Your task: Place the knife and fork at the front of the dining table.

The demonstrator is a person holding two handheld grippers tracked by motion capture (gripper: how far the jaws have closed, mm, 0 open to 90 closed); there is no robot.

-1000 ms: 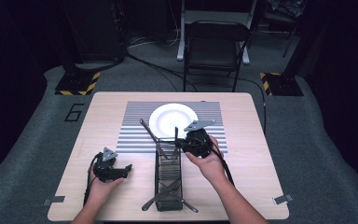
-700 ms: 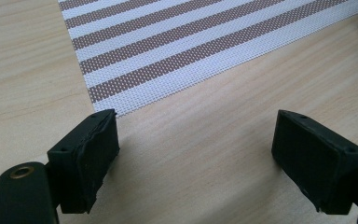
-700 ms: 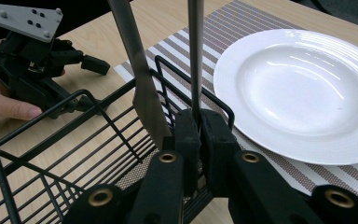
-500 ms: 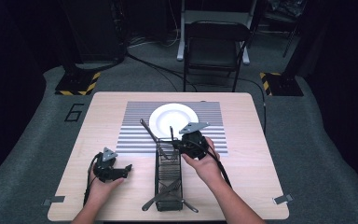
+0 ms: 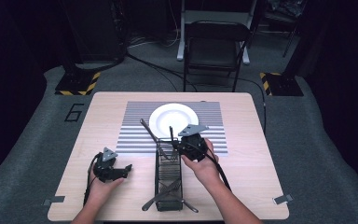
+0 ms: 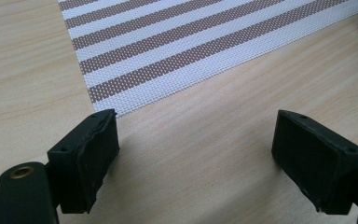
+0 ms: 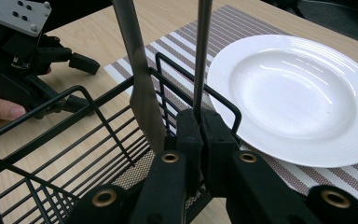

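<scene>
Dark floor rings the wooden bench (image 5: pixel 98 116). On it the right gripper (image 7: pixel 199 122) has its jaws clamped on a thin utensil handle (image 7: pixel 201 56) rising straight up from them, over the wire basket's (image 5: pixel 168 184) far end, the white plate (image 7: pixel 298 93) just beyond. Well aside, the left gripper (image 6: pixel 196 154) rests with jaws apart.

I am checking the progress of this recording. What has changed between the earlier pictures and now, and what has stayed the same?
The right gripper has shifted a little toward the wire basket, and its jaws are now shut on a thin metal utensil handle standing at the basket's far end. The left gripper stayed on the table with jaws open and empty. The white plate, striped placemat and basket kept their places.
</scene>
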